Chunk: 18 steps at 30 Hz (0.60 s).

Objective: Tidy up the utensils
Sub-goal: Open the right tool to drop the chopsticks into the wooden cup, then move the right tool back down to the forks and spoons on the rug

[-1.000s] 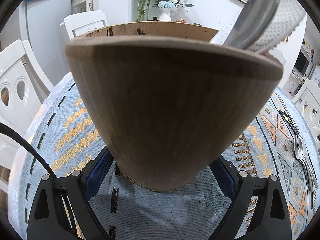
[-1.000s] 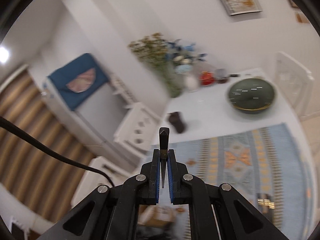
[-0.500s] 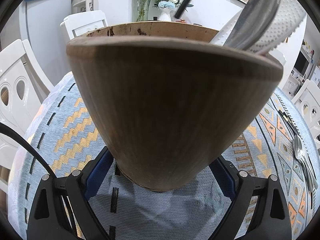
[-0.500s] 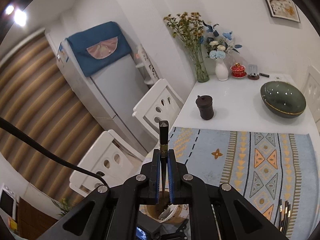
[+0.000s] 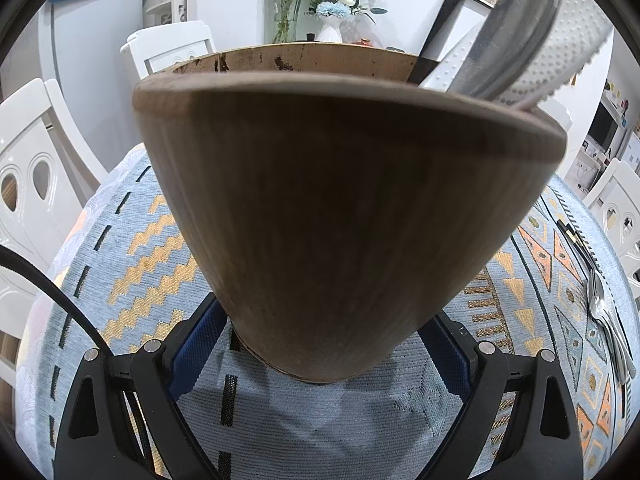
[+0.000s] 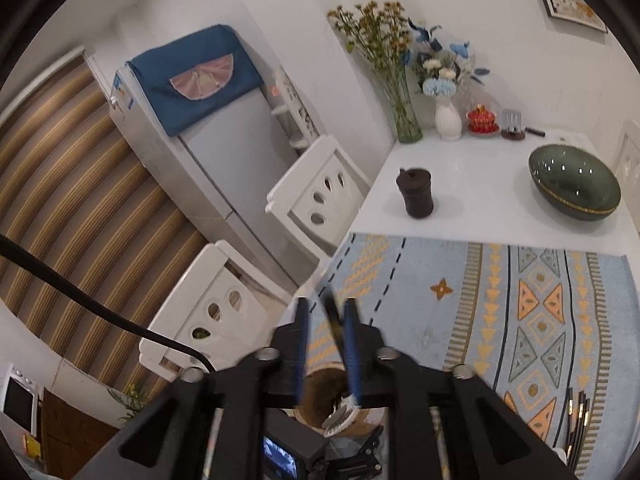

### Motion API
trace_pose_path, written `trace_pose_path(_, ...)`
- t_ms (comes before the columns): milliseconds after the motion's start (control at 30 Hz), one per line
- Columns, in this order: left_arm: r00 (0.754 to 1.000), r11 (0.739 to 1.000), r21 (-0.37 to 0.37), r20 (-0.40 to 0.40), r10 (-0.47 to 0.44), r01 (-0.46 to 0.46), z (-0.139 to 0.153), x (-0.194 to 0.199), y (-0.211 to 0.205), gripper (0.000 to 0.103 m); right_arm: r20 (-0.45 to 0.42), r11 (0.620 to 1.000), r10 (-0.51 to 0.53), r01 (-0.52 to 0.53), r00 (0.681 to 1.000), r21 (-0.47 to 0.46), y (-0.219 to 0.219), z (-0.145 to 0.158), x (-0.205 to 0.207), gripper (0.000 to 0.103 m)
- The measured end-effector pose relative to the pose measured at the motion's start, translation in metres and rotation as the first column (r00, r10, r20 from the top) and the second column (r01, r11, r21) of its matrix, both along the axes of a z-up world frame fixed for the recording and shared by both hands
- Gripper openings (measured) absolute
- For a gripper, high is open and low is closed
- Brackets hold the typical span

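One sec ago my right gripper (image 6: 325, 312) was shut tight on a thin dark stick w/ a gold band, prob a chopstick (image 6: 333, 312). Now its jaws have just been opening, and the chopstick leans loose between the blue pads, blurry, tip pointing down at the round brown wooden holder (image 6: 320, 392) right below. In the left view a dark thin thing (image 5: 444, 20) now pokes into the holder (image 5: 348, 216) at the far rim, beside the grey and white bumpy-handled tools (image 5: 532, 36); it wasn't there one sec ago. So I think this stick is dropping in, i.e. one more thing put away.

My left gripper (image 5: 320, 344) hasn't moved; its wide-open jaws sit on both sides of the holder's base, but I can't tell if the pads press on it.

More left to do: silver forks (image 5: 608, 320) and black chopsticks (image 6: 576, 424) lie on the blue patterned cloth (image 6: 420, 272).

No words or brands I can read.
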<state>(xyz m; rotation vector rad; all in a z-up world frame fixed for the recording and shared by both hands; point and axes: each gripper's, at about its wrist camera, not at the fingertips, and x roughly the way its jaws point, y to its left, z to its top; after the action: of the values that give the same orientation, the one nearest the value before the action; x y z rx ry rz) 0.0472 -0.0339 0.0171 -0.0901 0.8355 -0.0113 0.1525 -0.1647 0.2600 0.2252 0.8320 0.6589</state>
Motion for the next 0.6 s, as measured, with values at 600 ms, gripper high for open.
trace_pose_path(600,1.0,1.0,0.0,0.0,0.001,-0.001,0.0,0.0,0.0,0.094,0.16,0.976,-0.209,0.194,0.965,0.101,-0.099,0.053,-0.031,0.048)
